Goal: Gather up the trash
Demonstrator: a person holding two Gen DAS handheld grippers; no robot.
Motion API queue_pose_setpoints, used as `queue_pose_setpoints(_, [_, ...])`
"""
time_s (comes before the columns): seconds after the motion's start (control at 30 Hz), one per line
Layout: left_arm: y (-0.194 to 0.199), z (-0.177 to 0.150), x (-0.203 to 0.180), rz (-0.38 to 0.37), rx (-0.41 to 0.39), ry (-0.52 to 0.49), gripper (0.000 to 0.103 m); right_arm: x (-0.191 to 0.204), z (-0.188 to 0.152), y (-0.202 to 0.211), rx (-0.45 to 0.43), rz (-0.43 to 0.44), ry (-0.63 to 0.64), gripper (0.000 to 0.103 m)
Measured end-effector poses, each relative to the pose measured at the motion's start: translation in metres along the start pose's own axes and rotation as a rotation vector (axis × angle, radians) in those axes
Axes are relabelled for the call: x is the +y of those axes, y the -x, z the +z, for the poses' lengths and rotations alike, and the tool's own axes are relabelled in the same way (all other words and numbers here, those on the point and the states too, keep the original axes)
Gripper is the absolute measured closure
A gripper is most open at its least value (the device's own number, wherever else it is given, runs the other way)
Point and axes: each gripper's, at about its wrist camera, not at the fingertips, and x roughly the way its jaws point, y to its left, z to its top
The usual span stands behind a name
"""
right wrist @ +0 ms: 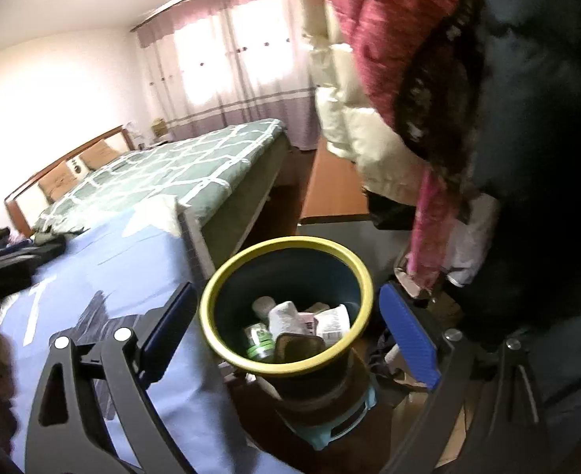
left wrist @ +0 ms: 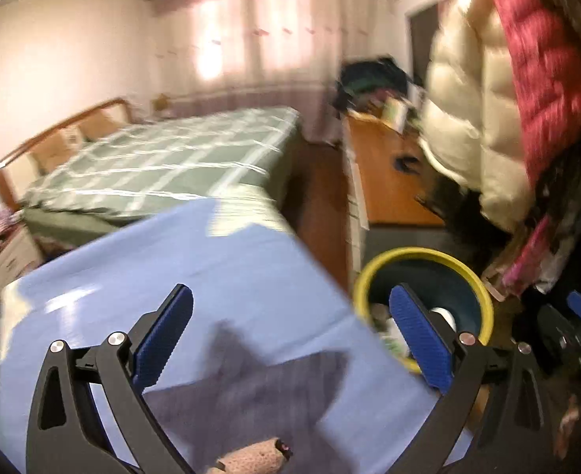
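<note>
Bins: one (right wrist: 286,363), yellow-rimmed | trash inside: I count about five pieces (right wrist: 290,320) | left gripper (left wrist: 290,339) and right gripper (right wrist: 290,339): jaws apart, empty

Left gripper (left wrist: 294,335), right gripper (right wrist: 290,331): jaws wide, empty.

Pretty tight spot here. The yellow-rimmed bin (right wrist: 286,304) is wedged between the blue-covered table (right wrist: 132,276) on one side and a pile of hanging jackets (right wrist: 389,79) drooping over the other. The top of the bin is open, so straight down into it is clear, though it's already partly full of trash (right wrist: 290,328). The right gripper (right wrist: 286,331) hangs wide open right over the rim. Past the bin, the bed (right wrist: 180,166) blocks the way forward.
</note>
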Motion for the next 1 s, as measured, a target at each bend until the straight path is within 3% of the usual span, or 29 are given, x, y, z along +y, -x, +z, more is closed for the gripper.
queue_pose_setpoints(0.27, [0.124,-0.062,0.111,0.218,-0.076,0.180,0.005,0.044,0.001,0.030,-0.033,0.088,0.093,0.012])
queue_pose_setpoints(0.47, [0.197,-0.119,0.161,0.357,-0.119,0.312,0.005,0.068,-0.001,0.056,-0.056,0.167,0.143,0.011])
queue_pose_setpoints(0.6, [0.222,-0.149,0.171,0.389,-0.115,0.342,0.005,0.078,-0.003,0.073,-0.083,0.192,0.167,0.010])
queue_pose_setpoints(0.73, [0.229,-0.169,0.177,0.375,-0.100,0.380,0.005,0.084,-0.006,0.084,-0.094,0.204,0.183,0.009])
queue_pose_setpoints(1.0, [0.229,-0.170,0.171,0.389,-0.112,0.377,0.005,0.088,-0.004,0.092,-0.114,0.220,0.188,0.009])
